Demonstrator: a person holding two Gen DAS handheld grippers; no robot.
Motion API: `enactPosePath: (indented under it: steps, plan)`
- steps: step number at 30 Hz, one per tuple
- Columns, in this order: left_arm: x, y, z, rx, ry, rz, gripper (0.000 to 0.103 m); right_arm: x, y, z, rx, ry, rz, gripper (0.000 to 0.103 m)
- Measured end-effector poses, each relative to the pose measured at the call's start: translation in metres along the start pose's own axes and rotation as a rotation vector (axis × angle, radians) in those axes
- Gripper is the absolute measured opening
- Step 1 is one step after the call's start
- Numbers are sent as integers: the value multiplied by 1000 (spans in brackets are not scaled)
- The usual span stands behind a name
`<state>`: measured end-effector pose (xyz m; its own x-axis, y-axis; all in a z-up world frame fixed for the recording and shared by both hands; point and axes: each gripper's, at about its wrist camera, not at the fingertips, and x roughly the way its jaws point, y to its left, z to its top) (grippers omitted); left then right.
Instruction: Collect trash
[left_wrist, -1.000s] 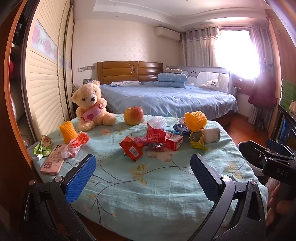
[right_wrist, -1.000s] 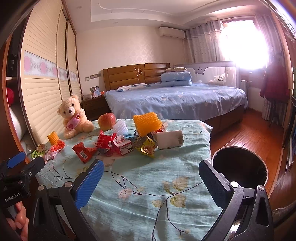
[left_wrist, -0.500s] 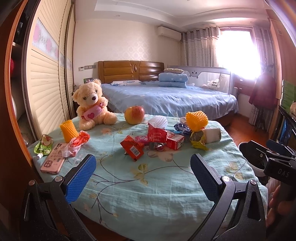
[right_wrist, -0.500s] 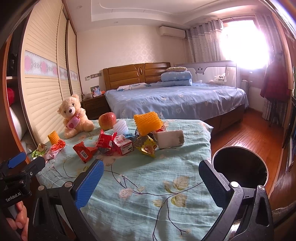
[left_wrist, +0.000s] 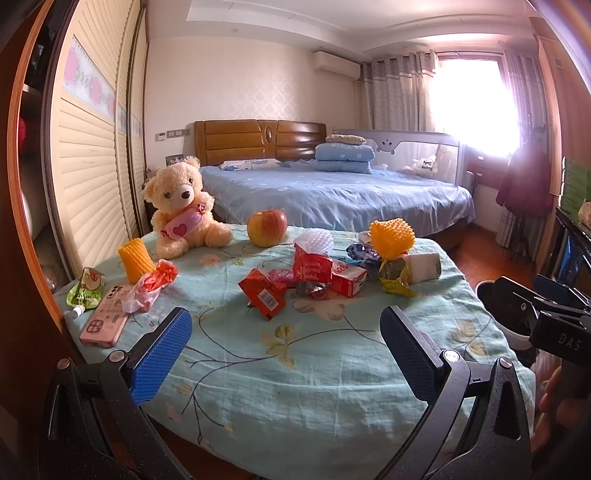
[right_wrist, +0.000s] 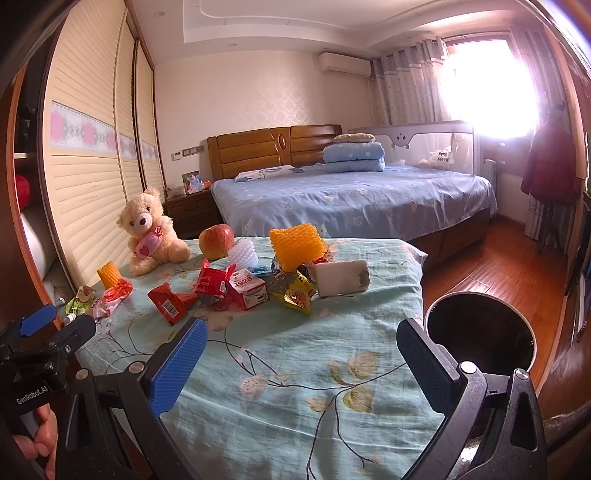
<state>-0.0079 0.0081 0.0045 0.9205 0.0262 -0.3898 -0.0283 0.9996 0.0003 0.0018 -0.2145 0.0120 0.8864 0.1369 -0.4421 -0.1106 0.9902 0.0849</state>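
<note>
On the flowered tablecloth (left_wrist: 295, 373), taken with the apple (left_wrist: 266, 228) as my landmark, I list as follows.

Trash, near side of the apple: red barcode wrapper (left_wrist: 263, 298); red carton (left_wrist: 348, 281) with a red pouch (left_wrist: 311, 266) leaning on it; white foam fruit net (left_wrist: 314, 239) just right of the apple; yellow foam net (left_wrist: 391, 236) farther right, over a gold foil wrapper (left_wrist: 394, 277) and a white crumpled packet (left_wrist: 423, 266).

Trash, left of the apple: small yellow foam sleeve (left_wrist: 135, 259), orange-red plastic wrapper (left_wrist: 153, 286), green drink pouch (left_wrist: 85, 290).

Not trash, by my reading: teddy bear (left_wrist: 183, 206) just left of the apple, pink phone (left_wrist: 105, 320), the apple itself.

Receptacle: dark bin (right_wrist: 480, 339), off the table edge, well right of the apple.

Tools: left gripper (left_wrist: 286, 345) and right gripper (right_wrist: 301, 360), both with jaws wide apart and nothing between them, both hovering near my edge of the cloth, well short of the litter.

Step in hand, as I judge it: approach, nothing collected yet. Next I need one gripper forward and down over a single piece, the barcode wrapper being nearest, closing on a raised fold, then carrying it across to the bin.
</note>
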Motion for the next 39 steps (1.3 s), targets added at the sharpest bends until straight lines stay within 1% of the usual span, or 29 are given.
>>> enactPosePath:
  steps: [15, 20, 24, 26, 34, 39]
  plan:
    - [1, 0, 0, -1, 5, 0, 103, 0, 2, 0, -2, 3, 8, 103]
    - [5, 3, -1, -5, 19, -3, 103, 6, 1, -2, 0, 22, 9, 103]
    - [16, 9, -2, -19, 55, -5, 103, 16, 0, -2, 11, 57, 24, 103]
    - [25, 13, -4, -33, 87, -13, 103, 21, 0, -1, 13, 74, 33, 103]
    - [69, 33, -16, -72, 203, 1, 103, 54, 3, -2, 4, 154, 48, 103]
    - [92, 42, -18, -82, 240, 13, 103, 79, 4, 0, 6, 203, 57, 102]
